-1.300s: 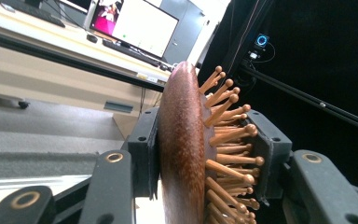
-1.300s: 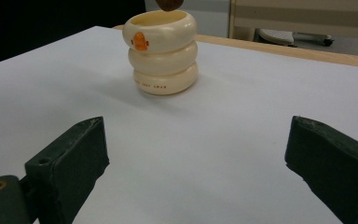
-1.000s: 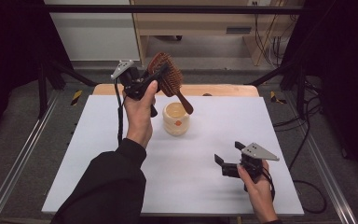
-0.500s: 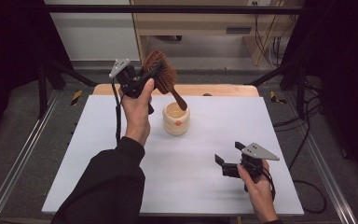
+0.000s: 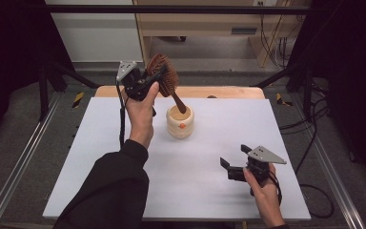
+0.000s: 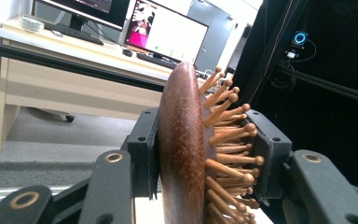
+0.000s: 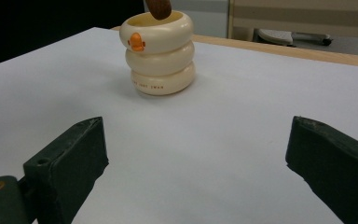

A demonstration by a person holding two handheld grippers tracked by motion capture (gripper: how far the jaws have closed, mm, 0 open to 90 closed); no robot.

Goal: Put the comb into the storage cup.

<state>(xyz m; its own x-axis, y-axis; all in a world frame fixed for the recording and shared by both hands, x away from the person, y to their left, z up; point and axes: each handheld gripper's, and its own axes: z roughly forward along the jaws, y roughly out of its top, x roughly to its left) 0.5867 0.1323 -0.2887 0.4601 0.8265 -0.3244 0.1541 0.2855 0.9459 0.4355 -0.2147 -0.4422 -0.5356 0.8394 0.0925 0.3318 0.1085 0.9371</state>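
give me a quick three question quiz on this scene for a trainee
1. True or false: the left gripper is clamped on the head of the wooden hairbrush.
2. Where does the brush handle's tip sit? A) inside the mouth of the cream cup B) flat on the white table C) between the right gripper's jaws
3. Fill in: the jaws of the right gripper stand ____, with nothing between them.

Key:
1. True; one pad presses the smooth back, the other the bristles.
2. A
3. open
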